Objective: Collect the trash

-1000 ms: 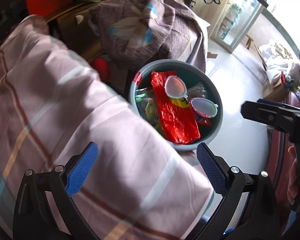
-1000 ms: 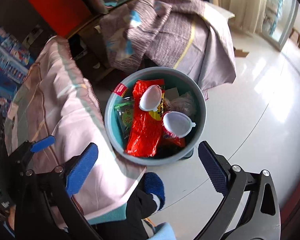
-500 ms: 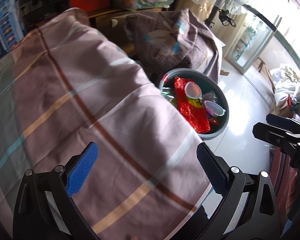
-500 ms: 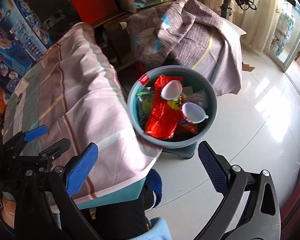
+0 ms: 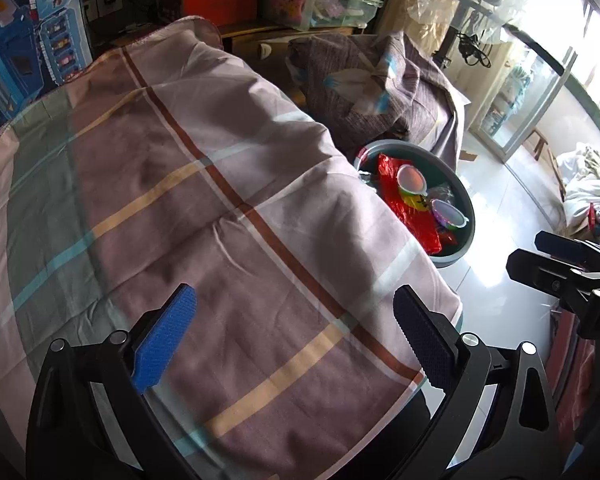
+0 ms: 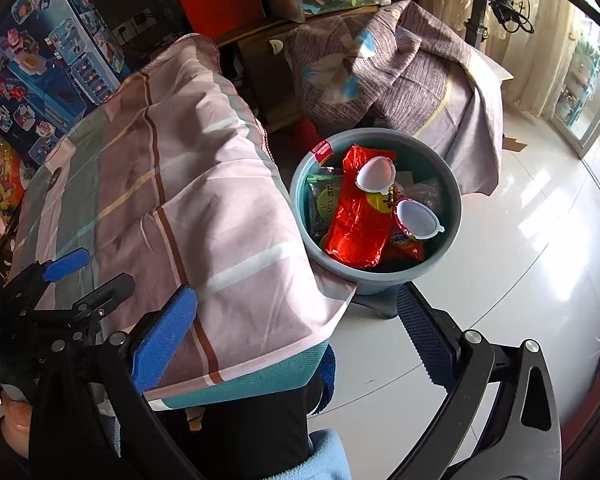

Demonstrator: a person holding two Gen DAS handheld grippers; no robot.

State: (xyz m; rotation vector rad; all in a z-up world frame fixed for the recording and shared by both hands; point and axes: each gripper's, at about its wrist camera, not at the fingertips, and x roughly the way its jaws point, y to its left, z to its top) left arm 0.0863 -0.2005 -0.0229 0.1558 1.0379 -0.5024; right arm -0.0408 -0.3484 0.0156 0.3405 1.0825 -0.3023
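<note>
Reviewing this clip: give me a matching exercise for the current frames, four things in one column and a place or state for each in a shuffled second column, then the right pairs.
Things
1. red wrapper
2. bin
3. striped cloth
4. left gripper

Places or states
A. stands on the white floor beside the covered table
B. open, above the cloth, holding nothing
C. lies inside the bin under two white lids
D. drapes over the table, its corner overlapping the bin's rim

Pairs: 1-C, 2-A, 3-D, 4-B
</note>
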